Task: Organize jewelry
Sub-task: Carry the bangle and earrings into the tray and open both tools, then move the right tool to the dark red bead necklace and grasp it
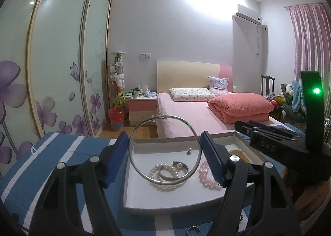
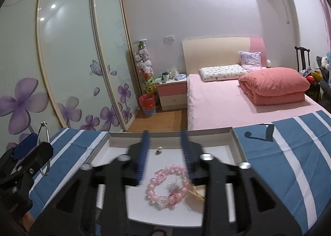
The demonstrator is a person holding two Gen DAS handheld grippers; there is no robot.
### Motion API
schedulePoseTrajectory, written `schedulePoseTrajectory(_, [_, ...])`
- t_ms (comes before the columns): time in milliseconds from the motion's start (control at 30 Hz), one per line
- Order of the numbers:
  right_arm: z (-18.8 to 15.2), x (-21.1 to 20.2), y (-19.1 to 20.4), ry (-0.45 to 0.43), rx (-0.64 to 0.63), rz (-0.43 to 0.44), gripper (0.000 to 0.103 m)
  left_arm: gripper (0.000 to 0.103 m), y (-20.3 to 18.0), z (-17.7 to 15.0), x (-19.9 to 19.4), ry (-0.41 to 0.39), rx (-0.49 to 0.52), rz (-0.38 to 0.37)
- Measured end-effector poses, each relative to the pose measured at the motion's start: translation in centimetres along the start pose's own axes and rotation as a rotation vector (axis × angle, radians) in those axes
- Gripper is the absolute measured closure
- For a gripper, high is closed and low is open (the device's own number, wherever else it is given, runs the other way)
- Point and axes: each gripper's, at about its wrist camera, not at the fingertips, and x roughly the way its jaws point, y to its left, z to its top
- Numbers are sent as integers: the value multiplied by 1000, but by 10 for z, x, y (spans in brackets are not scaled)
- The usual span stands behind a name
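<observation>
My left gripper [image 1: 165, 154] is shut on a large silver hoop bangle [image 1: 144, 171], held upright above a white shallow box [image 1: 165, 202]; the hoop also shows at the left of the right wrist view [image 2: 48, 132]. Below it lie a white pearl bracelet [image 1: 154, 171], a silver cuff bangle [image 1: 184, 175], a pink bead bracelet [image 1: 206, 180] and a small earring [image 1: 189, 151]. My right gripper [image 2: 164, 155] is open and empty above the pink bead bracelet [image 2: 151, 186] in the box [image 2: 115, 153]; its fingers [image 2: 142, 159] look blurred.
The box rests on a blue cloth with white stripes [image 2: 289, 153]. A silver ring [image 1: 193, 230] lies on the cloth in front of the box. A pink bed [image 2: 227, 101], a nightstand [image 2: 171, 93] and sliding wardrobe doors [image 2: 68, 60] stand beyond.
</observation>
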Motion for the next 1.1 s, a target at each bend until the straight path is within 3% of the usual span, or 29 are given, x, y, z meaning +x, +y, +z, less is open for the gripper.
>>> schedulePoseTrajectory(300, [-6, -8, -9, 2, -16, -44, 65, 33, -6, -7, 24, 60, -13, -28])
schedulePoseTrajectory(700, [-14, -5, -26, 1, 30, -51, 65, 33, -10, -21, 94, 196, -28, -27])
schedulePoseTrajectory(1100, [-14, -5, -30, -3, 38, -39, 65, 29, -11, -17, 108, 184, -35, -6])
